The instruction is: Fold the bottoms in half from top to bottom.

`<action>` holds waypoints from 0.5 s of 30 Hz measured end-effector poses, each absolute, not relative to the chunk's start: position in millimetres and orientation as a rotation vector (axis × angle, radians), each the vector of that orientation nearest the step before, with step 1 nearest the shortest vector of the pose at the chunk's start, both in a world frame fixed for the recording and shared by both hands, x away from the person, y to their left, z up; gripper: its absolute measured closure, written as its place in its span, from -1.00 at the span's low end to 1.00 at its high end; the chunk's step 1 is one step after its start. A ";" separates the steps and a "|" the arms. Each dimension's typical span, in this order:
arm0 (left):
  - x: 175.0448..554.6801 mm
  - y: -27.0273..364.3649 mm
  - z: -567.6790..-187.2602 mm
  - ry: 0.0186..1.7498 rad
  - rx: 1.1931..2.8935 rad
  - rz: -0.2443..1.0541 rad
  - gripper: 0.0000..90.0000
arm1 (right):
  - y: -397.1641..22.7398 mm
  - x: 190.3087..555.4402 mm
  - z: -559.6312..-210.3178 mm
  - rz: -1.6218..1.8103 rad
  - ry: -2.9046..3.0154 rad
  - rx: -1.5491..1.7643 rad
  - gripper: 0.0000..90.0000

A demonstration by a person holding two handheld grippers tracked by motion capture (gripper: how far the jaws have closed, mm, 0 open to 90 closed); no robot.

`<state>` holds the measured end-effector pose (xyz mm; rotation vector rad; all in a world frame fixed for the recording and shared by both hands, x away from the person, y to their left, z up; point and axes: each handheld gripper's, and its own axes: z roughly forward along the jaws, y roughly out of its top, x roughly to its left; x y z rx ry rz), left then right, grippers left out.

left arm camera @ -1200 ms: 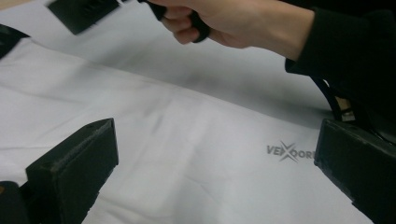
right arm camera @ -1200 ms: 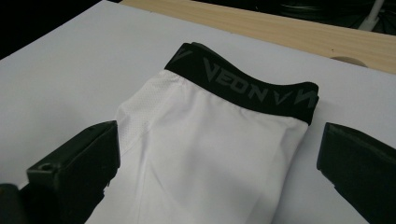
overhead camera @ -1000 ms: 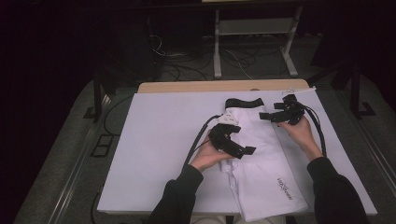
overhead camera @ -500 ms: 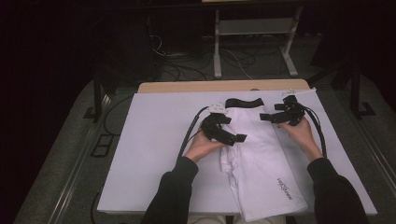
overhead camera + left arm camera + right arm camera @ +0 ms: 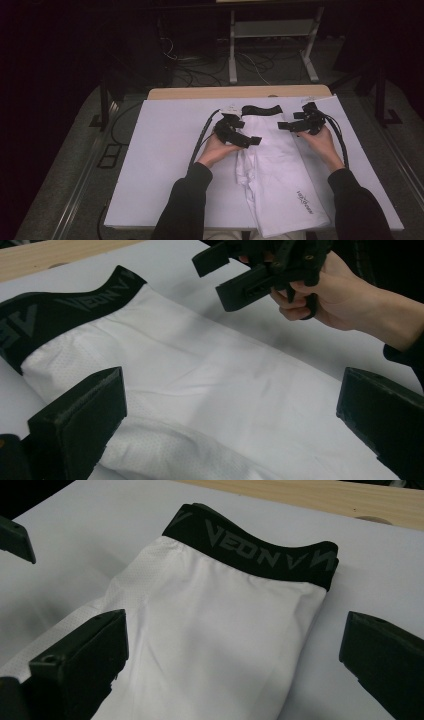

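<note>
A folded white garment (image 5: 280, 170) with a black "VEON" waistband (image 5: 261, 110) lies lengthwise on the white table cover, waistband at the far end. My left gripper (image 5: 245, 135) hovers over the garment's left edge near the waistband. Its jaws are spread wide over the white fabric (image 5: 200, 370) and hold nothing. My right gripper (image 5: 290, 122) sits at the garment's right side by the waistband, open as well. In the right gripper view the waistband (image 5: 250, 550) and fabric (image 5: 215, 620) lie between its empty jaws. The right gripper (image 5: 235, 275) shows in a hand across the garment.
A white sheet (image 5: 165, 165) covers the table, with a wooden edge (image 5: 240, 92) bare at the far side. Black cables loop from both grippers across the sheet. A metal stand (image 5: 270, 50) and floor cables lie beyond the table.
My left gripper has moved away from me along the garment's left edge toward the waistband. The right gripper has stayed in place.
</note>
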<state>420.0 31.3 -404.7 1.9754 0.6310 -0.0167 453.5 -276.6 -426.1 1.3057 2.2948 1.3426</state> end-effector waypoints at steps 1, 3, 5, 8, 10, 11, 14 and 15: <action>422.0 31.5 -404.9 0.639 1.974 -0.017 -1.00 | -277.1 453.8 -426.5 1.343 2.295 1.311 -1.00; 425.8 32.2 -405.6 0.647 1.976 -0.011 -1.00 | -278.1 454.5 -427.5 1.345 2.295 1.317 -1.00; 430.5 33.1 -407.8 0.667 1.963 -0.017 -1.00 | -279.0 455.0 -428.2 1.346 2.293 1.323 -1.00; 438.3 32.8 -411.6 0.694 1.966 -0.017 -1.00 | -279.5 455.5 -428.7 1.350 2.291 1.328 -1.00; 443.2 32.3 -413.9 0.705 1.969 -0.024 -1.00 | -279.6 455.5 -428.8 1.352 2.291 1.331 -1.00; 444.6 32.3 -414.4 0.709 1.968 -0.025 -1.00 | -279.7 455.5 -428.7 1.354 2.291 1.330 -1.00; 449.7 32.0 -416.6 0.724 1.960 -0.027 -1.00 | -280.5 456.1 -428.4 1.357 2.286 1.330 -1.00; 451.4 32.1 -417.3 0.726 1.955 -0.026 -1.00 | -280.9 456.4 -428.2 1.357 2.284 1.330 -1.00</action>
